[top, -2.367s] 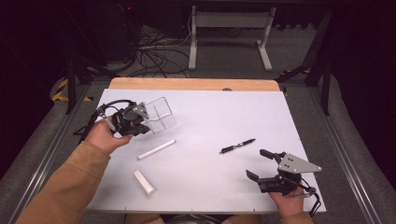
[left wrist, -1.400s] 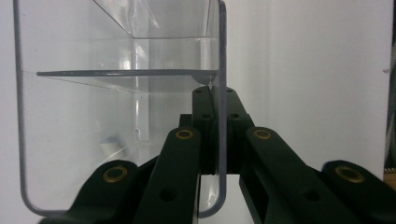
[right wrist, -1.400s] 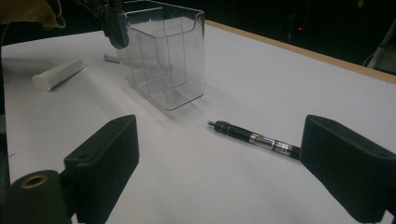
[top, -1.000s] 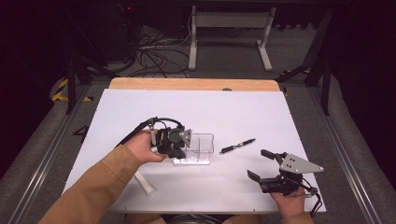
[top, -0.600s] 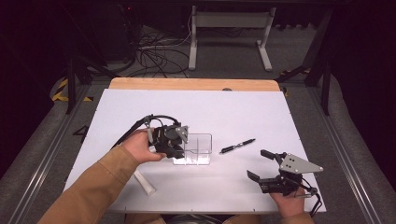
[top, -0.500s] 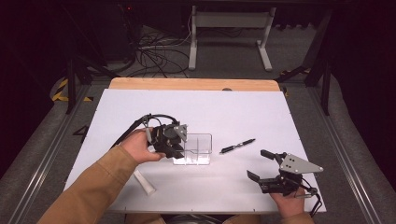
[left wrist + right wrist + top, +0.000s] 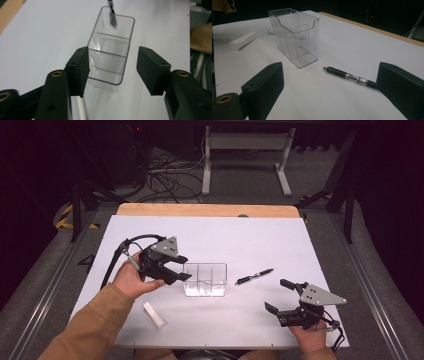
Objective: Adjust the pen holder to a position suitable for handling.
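The left tongs (image 7: 181, 270) have just been opening and now stand spread, with the clear plastic three-compartment box (image 7: 205, 279) free between and just beyond their black pads (image 7: 79, 70), which no longer press on its walls. The box stands upright near the middle of the white worktop (image 7: 260, 240), open side up, so the step in hand looks like letting go cleanly. To do that well, the left tongs should draw straight back along their own line, keeping both pads off the thin walls, since a light box like this would tip or skid at a small nudge.

The right tongs (image 7: 282, 297) rest wide open and empty near the front right corner, pointing toward the box. A black pen with silver bands (image 7: 254, 276) lies flat just right of the box, apart from it. A short white chalk-like cylinder (image 7: 154, 314) lies near the front edge below the left hand (image 7: 131, 279), and a thin white stick (image 7: 80, 108) lies on the worktop close under the left tongs; both sit in the path of a careless retreat
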The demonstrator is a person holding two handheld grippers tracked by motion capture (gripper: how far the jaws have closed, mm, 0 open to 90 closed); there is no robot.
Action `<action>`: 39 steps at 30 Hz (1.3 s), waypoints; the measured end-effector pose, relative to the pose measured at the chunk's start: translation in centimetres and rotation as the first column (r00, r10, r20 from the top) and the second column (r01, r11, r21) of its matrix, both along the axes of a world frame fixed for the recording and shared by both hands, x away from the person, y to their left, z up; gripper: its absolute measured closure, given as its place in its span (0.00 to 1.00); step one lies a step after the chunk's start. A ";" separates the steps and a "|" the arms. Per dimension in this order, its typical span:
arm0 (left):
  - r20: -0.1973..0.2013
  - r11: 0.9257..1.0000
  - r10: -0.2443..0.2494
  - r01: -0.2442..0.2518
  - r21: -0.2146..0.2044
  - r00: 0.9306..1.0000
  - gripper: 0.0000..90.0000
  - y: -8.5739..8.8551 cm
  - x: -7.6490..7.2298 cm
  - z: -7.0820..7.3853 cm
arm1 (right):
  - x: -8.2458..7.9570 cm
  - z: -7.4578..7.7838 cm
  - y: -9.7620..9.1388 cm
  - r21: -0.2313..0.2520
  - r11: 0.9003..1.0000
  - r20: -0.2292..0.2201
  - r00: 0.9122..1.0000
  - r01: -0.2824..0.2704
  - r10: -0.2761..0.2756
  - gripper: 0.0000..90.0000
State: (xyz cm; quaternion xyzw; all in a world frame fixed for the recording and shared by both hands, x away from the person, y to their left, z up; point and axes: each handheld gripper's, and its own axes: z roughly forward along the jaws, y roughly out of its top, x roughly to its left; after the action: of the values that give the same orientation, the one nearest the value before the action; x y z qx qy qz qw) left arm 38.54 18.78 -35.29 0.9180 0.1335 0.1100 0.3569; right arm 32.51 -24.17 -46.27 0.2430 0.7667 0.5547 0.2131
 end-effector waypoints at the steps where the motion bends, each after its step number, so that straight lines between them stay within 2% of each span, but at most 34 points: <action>1: 0.008 0.999 0.021 -0.021 -0.025 1.000 0.42 0.4 -0.2 0.0 | 0.1 0.0 0.1 0.001 1.000 0.003 1.000 -0.002 0.002 0.08; 2: 0.021 0.998 0.042 -0.041 -0.042 0.999 0.42 0.8 -0.3 0.1 | 0.1 0.0 0.1 0.001 1.000 0.003 1.000 -0.002 0.002 0.08; 4: 0.031 0.993 0.085 -0.082 -0.085 0.996 0.35 1.5 -0.6 0.1 | 0.1 0.1 0.1 0.005 1.000 0.011 1.000 -0.001 0.001 0.06; 6: 0.034 0.984 0.122 -0.117 -0.136 0.992 0.31 2.1 -1.1 0.1 | 0.1 0.2 0.1 0.008 1.000 0.020 1.000 0.001 -0.001 0.05; 9: 0.033 0.961 0.169 -0.157 -0.229 0.985 0.25 3.0 -1.7 0.1 | 0.2 0.3 0.0 0.015 1.000 0.024 1.000 0.007 -0.007 0.02; 12: 0.035 0.937 0.205 -0.185 -0.295 0.978 0.22 3.5 -2.1 0.1 | 0.2 0.3 0.0 0.015 1.000 0.028 0.999 0.022 -0.023 0.00; 14: 0.038 0.927 0.219 -0.196 -0.319 0.975 0.20 3.4 -2.3 0.1 | 0.2 0.4 -0.1 0.021 0.999 0.032 0.999 0.036 -0.037 0.00; 15: 0.035 0.924 0.222 -0.199 -0.325 0.974 0.20 3.3 -2.3 0.1 | 0.3 0.4 -0.2 0.022 0.999 0.015 0.999 0.040 -0.040 0.00; 17: 0.037 0.922 0.235 -0.210 -0.324 0.971 0.18 2.8 -2.4 0.2 | 0.3 0.4 -0.3 0.036 0.998 -0.006 0.999 0.054 -0.054 0.00; 19: 0.043 0.922 0.243 -0.217 -0.322 0.969 0.17 2.2 -2.4 0.3 | 0.3 0.4 -0.4 0.043 0.996 -0.006 0.997 0.079 -0.079 0.00; 22: 0.036 0.917 0.249 -0.223 -0.331 0.968 0.16 1.3 -2.3 0.3 | 0.4 0.3 -0.3 0.060 0.990 -0.006 0.992 0.124 -0.124 0.01; 25: 0.030 0.914 0.255 -0.231 -0.333 0.966 0.16 0.3 -2.2 0.4 | 0.6 0.2 0.0 0.080 0.986 -0.019 0.989 0.146 -0.144 0.02; 28: 0.039 0.915 0.259 -0.233 -0.328 0.965 0.16 -0.7 -2.2 0.5 | 0.6 0.0 0.3 0.059 0.986 -0.031 0.988 0.155 -0.153 0.03; 31: 0.044 0.917 0.258 -0.231 -0.325 0.965 0.16 -1.5 -2.3 0.5 | 0.6 -0.1 0.1 0.042 0.991 -0.048 0.991 0.126 -0.124 0.04; 33: 0.047 0.918 0.257 -0.229 -0.324 0.965 0.16 -1.8 -2.4 0.4 | 0.6 -0.1 0.1 0.029 0.991 -0.046 0.991 0.131 -0.130 0.07; 36: 0.055 0.915 0.267 -0.236 -0.327 0.962 0.16 -2.0 -2.5 0.3 | 0.6 0.0 0.0 0.016 0.990 -0.041 0.989 0.141 -0.141 0.10; 39: 0.054 0.913 0.266 -0.233 -0.334 0.963 0.16 -2.1 -2.5 0.2 | 0.5 0.1 -0.1 0.015 0.989 -0.035 0.988 0.149 -0.149 0.15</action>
State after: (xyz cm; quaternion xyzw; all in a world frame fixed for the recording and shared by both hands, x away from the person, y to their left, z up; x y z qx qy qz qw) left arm 36.01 16.72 -35.08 0.8156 0.2482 0.1762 0.4921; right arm 33.00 -24.25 -46.21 0.3107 0.7451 0.5397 0.2389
